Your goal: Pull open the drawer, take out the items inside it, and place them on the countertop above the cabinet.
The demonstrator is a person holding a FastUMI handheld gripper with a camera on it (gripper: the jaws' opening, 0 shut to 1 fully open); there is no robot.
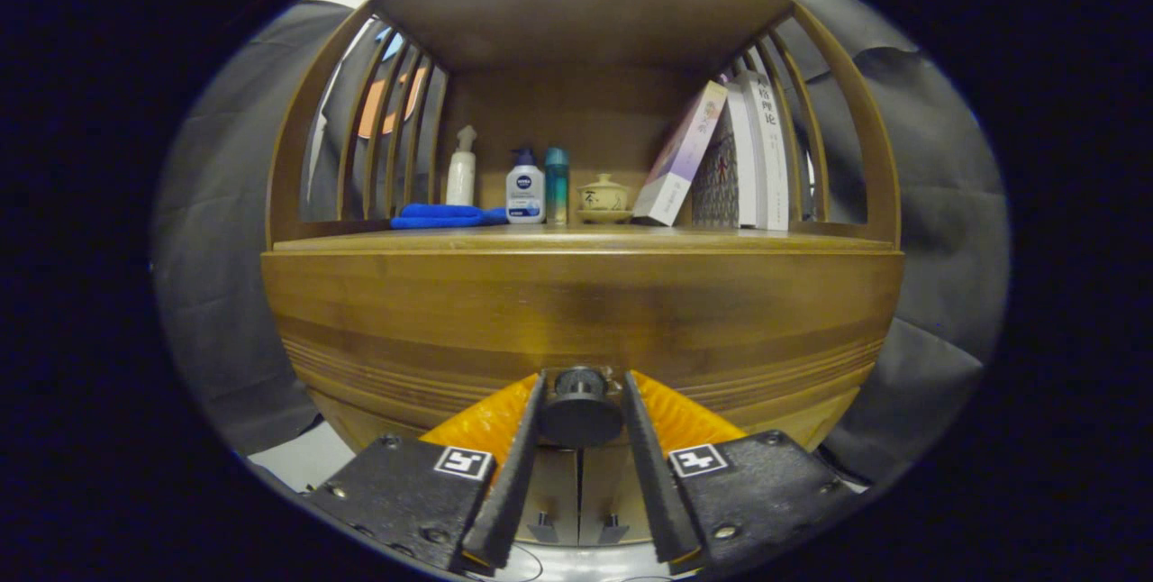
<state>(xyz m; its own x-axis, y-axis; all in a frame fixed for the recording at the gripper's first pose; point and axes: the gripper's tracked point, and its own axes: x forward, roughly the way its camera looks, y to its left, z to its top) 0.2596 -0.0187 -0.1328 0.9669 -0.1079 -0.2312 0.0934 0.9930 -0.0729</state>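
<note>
Drawer [576, 312] front sits under the countertop [576, 240], gripper [581, 402] fingers clamped on its knob [581, 406]; I'd pull straight toward the near side, level, keeping the squeeze centered.

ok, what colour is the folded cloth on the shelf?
Bright blue cloth, left of the bottles; clearest in the gripper view. Gripper fingers flank the drawer knob.

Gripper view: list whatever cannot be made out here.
- Contents of the wooden drawer: hidden behind its closed front.
- Whether the gripper presses the dark round knob: the fingers flank it closely, but contact is unclear.
- Rear of the countertop: partly covered by the folded blue cloth, bottles and leaning books.
</note>
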